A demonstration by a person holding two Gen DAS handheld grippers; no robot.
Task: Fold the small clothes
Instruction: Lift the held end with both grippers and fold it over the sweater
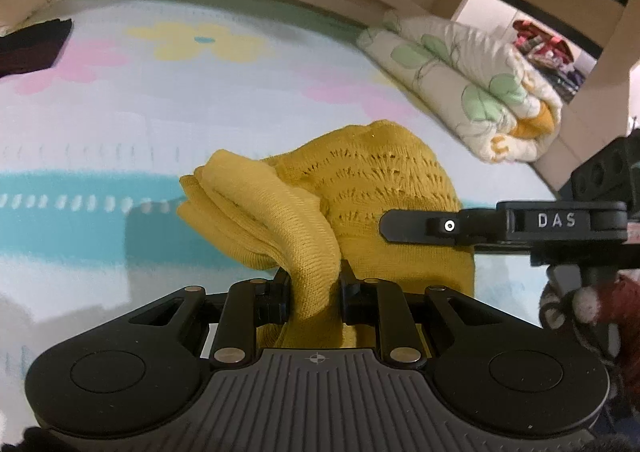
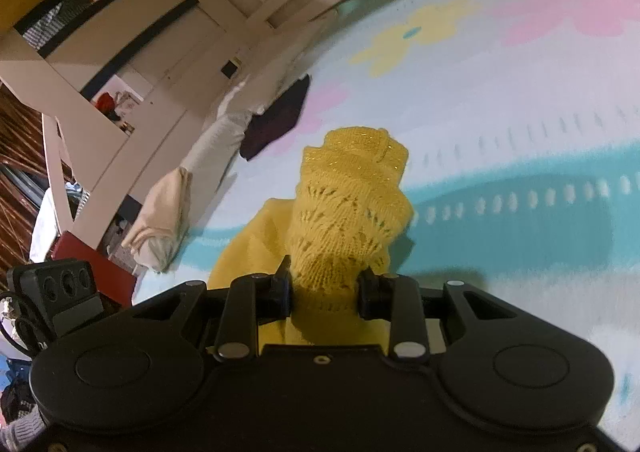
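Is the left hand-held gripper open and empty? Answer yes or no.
No: the left hand-held gripper is shut on a bunched fold of the yellow knit garment.

"DAS" is printed on the right gripper (image 1: 420,226).

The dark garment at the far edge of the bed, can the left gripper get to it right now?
Probably not yet. The left gripper is shut on the yellow knit garment, and the dark garment lies far off across open flowered bedsheet. Nothing blocks the path; the jaws are simply occupied.
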